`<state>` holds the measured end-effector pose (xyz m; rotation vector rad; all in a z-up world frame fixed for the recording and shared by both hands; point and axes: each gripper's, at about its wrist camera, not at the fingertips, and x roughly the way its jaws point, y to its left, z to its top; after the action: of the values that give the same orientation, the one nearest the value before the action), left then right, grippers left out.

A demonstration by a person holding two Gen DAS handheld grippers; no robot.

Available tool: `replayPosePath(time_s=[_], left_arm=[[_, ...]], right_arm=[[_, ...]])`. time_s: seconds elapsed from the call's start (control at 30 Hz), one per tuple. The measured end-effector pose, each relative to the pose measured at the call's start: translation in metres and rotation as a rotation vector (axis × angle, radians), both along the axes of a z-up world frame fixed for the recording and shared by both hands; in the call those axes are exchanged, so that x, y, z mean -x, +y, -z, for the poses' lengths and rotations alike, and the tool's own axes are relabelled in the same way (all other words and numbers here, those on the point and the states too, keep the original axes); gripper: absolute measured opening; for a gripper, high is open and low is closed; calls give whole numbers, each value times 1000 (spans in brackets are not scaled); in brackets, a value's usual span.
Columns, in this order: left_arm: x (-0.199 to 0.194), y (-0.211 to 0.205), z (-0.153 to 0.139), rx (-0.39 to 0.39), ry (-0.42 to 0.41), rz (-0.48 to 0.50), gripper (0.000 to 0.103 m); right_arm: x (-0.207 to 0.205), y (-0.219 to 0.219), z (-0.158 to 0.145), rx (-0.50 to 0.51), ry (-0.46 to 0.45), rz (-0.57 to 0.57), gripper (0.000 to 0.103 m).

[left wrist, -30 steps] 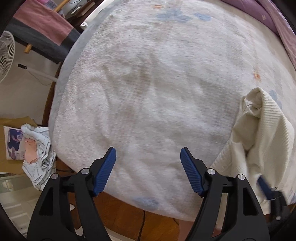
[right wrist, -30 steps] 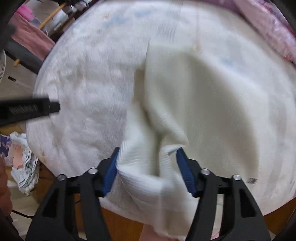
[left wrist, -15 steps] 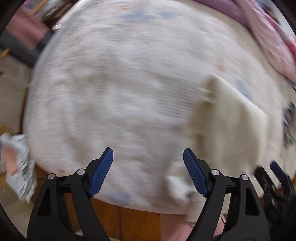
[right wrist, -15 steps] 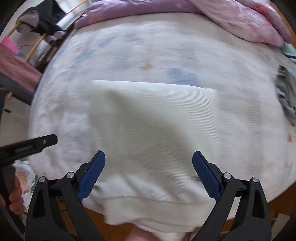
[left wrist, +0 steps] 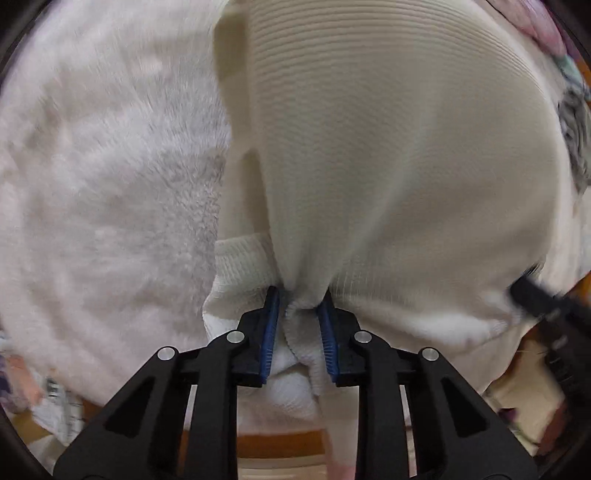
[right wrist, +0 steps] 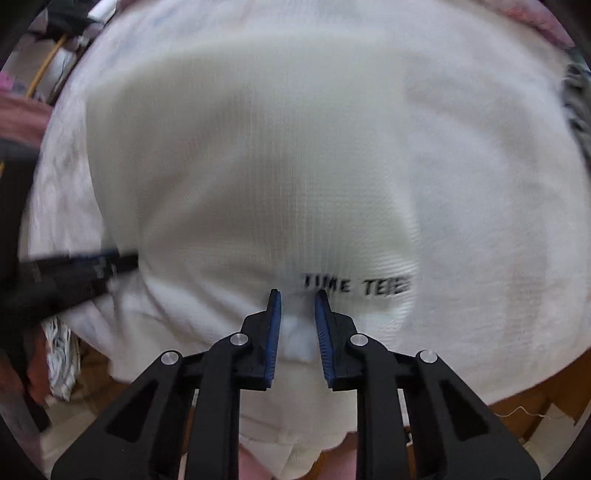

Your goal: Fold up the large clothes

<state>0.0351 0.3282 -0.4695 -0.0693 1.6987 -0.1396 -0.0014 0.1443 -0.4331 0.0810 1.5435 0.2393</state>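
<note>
A large cream knit sweater (left wrist: pixel 388 155) lies spread on the fluffy white bed cover (left wrist: pixel 103 177). My left gripper (left wrist: pixel 299 299) is shut on the sweater's near ribbed hem, which bunches between the blue pads. In the right wrist view the sweater (right wrist: pixel 288 155) fills the frame, with black lettering (right wrist: pixel 356 286) near its hem. My right gripper (right wrist: pixel 297 295) is shut on the hem just left of the lettering. The left gripper shows blurred at the left of the right wrist view (right wrist: pixel 74 267). The right gripper shows blurred at the right of the left wrist view (left wrist: pixel 543 302).
The bed's near wooden edge (right wrist: pixel 532 398) runs below the cover. A patterned cloth (right wrist: pixel 61 347) hangs off the bed's left side. A grey garment (left wrist: pixel 574 136) lies at the far right. Pink bedding (right wrist: pixel 535 18) lies at the back.
Both grippers were open over the bed half a second ago. Both have moved down to the sweater's near hem and shut on it. The sweater lies flatter and wider.
</note>
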Motion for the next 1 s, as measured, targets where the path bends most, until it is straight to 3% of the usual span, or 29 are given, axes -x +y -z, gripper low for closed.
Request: replayPosePath(time_s=[0.07,0.17,0.2,0.23,0.27,0.3,0.33,0.47,0.53,0.57,0.6,0.63,0.67,0.73,0.9,1.0], left_arm=[[-10,7,5,42,58,-20,24],[-9,4,-14,5,82,-31,26],[-4,3,-20,26,114,-49,29],[1,1,-22,75,156,-70,35],[5,-1,-25,125,182,-85,50],[12,-3,-29,205,200,-109,57],[17,-5,-31,247,196,-130,68],[29,5,-11,301,209,-268,72],[30,21,7,343,231,-413,65],[30,30,12,352,227,-472,48],[32,36,16,336,229,-508,39],[34,40,17,325,232,-525,23],[36,42,18,332,226,-540,18],[41,46,16,356,210,-573,14],[43,34,-16,234,165,-499,10],[44,29,-37,199,133,-459,10]], right_arm=[[-1,6,7,18,3,-38,19],[-6,-17,-8,-96,74,83,19],[-5,-28,-13,-118,99,123,19],[-3,-35,-16,-124,112,145,20],[3,-48,-22,-136,133,187,26],[7,-56,-25,-156,152,213,39],[11,-63,-26,-177,172,237,46],[34,-83,-16,-236,267,316,50],[34,-82,-4,-227,299,328,50],[34,-82,2,-248,310,350,50],[32,-82,6,-275,317,371,50],[31,-79,10,-271,314,383,48],[30,-78,14,-233,296,379,36],[30,-72,20,-202,277,376,31],[31,-65,6,-203,258,353,8],[34,-55,-5,-175,228,315,6]])
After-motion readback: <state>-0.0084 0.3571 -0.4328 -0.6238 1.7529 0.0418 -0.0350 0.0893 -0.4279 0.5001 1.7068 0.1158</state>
